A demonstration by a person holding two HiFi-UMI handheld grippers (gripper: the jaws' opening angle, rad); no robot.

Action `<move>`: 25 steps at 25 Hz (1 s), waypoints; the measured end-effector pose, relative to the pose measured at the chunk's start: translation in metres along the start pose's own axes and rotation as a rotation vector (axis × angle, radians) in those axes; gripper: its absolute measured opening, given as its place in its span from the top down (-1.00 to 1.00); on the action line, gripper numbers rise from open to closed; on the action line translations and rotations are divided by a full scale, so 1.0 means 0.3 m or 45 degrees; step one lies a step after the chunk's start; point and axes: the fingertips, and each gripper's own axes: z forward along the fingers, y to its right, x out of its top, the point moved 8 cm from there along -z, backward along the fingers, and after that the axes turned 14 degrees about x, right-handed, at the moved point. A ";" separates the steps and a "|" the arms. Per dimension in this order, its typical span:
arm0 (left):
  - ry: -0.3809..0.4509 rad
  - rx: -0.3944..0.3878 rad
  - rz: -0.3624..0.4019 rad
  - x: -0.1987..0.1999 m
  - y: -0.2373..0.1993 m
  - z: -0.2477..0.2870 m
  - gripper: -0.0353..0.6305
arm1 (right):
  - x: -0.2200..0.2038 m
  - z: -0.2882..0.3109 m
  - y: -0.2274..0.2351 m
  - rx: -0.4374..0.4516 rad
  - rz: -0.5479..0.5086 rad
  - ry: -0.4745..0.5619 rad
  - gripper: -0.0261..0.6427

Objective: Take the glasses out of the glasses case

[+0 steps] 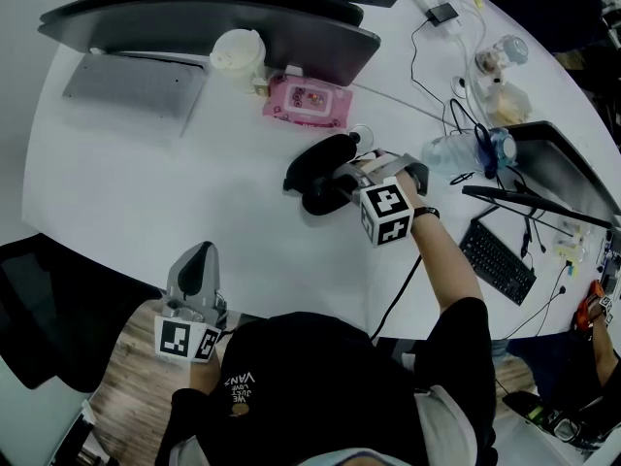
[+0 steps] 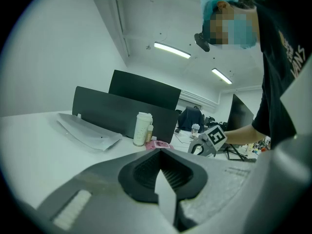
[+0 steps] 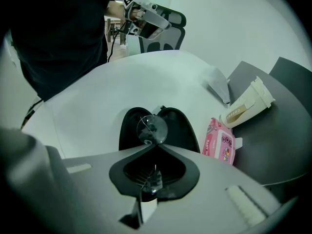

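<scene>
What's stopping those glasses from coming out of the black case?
Nothing visible. The case lies open, and the right gripper has its jaws shut on the glasses, which stick out past the tips above the case. The table to the case's left is bare.
</scene>
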 end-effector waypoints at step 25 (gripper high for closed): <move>0.128 -0.013 0.108 0.096 0.056 -0.131 0.89 | 0.091 -0.199 -0.102 -0.248 -0.004 -0.001 0.90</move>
